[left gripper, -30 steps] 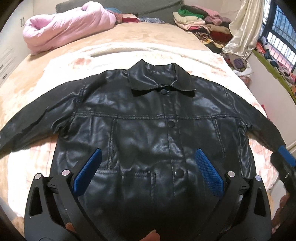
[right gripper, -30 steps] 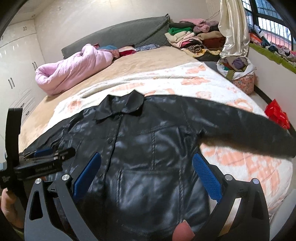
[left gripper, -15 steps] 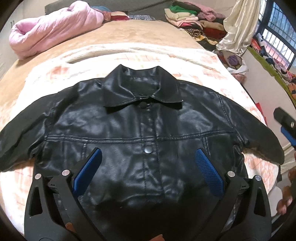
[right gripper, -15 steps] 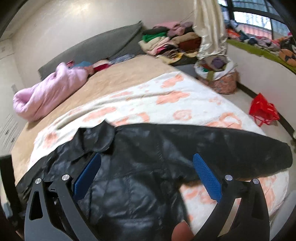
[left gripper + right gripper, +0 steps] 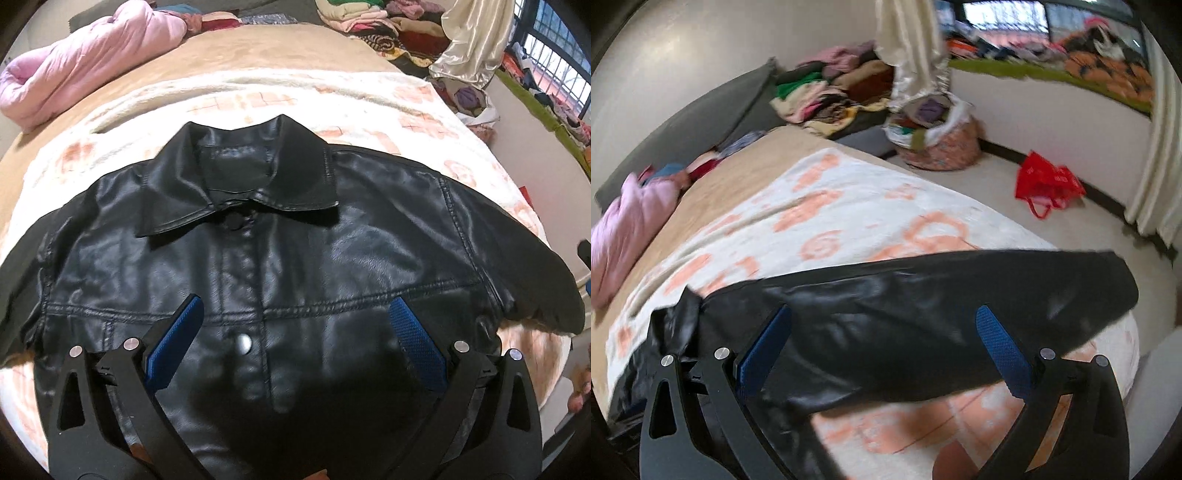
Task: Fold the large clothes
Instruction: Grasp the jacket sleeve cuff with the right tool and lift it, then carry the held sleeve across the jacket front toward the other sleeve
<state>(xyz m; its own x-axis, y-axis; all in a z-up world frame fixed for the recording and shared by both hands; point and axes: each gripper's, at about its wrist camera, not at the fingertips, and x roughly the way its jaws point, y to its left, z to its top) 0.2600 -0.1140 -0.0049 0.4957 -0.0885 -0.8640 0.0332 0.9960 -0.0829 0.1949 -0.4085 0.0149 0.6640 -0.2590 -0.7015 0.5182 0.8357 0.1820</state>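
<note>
So there's a black leather jacket (image 5: pixel 295 258) laid out flat, front side up, on the white blanket with orange prints (image 5: pixel 332 99) that covers the near part of the bed. It's buttoned up, collar (image 5: pixel 240 184) pointing to 12 o'clock in the left wrist view, sleeves spread out to 9 and 3.

The left gripper (image 5: pixel 295 343) hangs right above the chest of the jacket with its blue pads spread wide, nothing between them. The right gripper (image 5: pixel 882 343) is over by the jacket's sleeve (image 5: pixel 960 310), which stretches out toward the bed edge at about 3 o'clock in its view. Also wide apart, also empty. That view is pretty blurry, so I can't tell whether it's touching the sleeve.

Around the room: a pink duvet (image 5: pixel 85 66) bunched up at 10 o'clock, a pile of folded clothes (image 5: pixel 831 96) at the far end, and a red bag (image 5: pixel 1049 181) on the floor.
</note>
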